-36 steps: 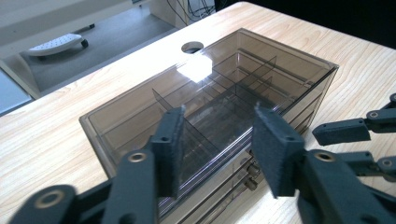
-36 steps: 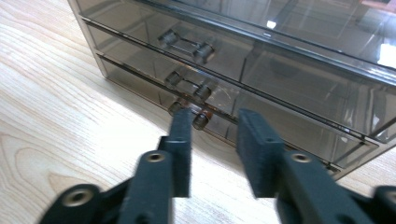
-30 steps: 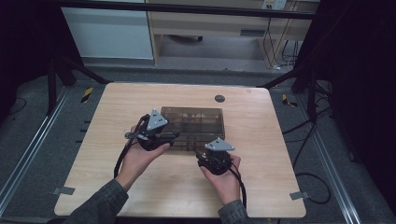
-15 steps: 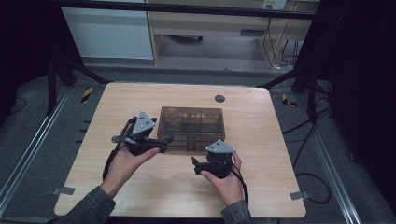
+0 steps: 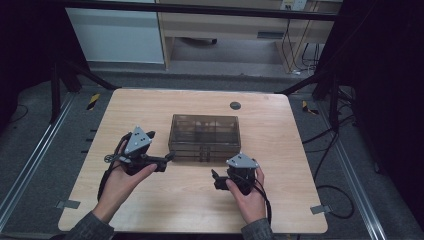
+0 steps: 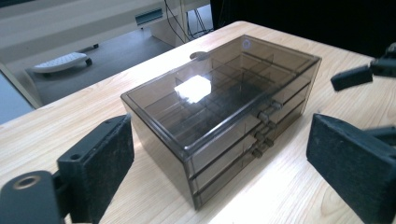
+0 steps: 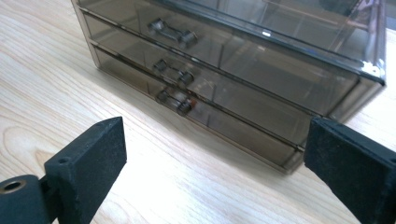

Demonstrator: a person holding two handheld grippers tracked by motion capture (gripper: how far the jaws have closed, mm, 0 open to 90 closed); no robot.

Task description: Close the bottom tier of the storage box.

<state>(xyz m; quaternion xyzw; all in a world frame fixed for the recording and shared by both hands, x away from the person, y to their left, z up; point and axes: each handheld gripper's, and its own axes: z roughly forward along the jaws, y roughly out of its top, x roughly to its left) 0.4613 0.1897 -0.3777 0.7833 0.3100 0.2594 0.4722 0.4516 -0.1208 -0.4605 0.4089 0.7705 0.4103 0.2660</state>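
Note:
A smoky see-through box with three drawers [image 5: 204, 137] stands in the middle of the wooden table [image 5: 145, 107]. My left gripper [image 5: 165, 161] lies by the box's front left corner and points right at it. Its jaws have just been opening and now stand open, off the box. In the left gripper view the box [image 6: 219, 107] sits beyond the pads of my left gripper [image 6: 224, 158]. My right gripper [image 5: 216, 179] hovers in front of the box, its jaws also just opened, open with nothing between them. The right gripper view looks past my right gripper [image 7: 215, 158] at the drawer handles [image 7: 173, 71].
A small dark round disc [image 5: 235, 105] lies on the table behind the box. Pale cabinets [image 5: 120, 35] stand beyond the far edge. Cables trail on the floor at the right [image 5: 330, 195]. In the left gripper view, the other gripper's jaw [image 6: 355, 77] pokes in at the upper right.
My left hand has slid left, from the box's front edge to off its front left corner. The right hand has barely shifted. The box has stayed in place.

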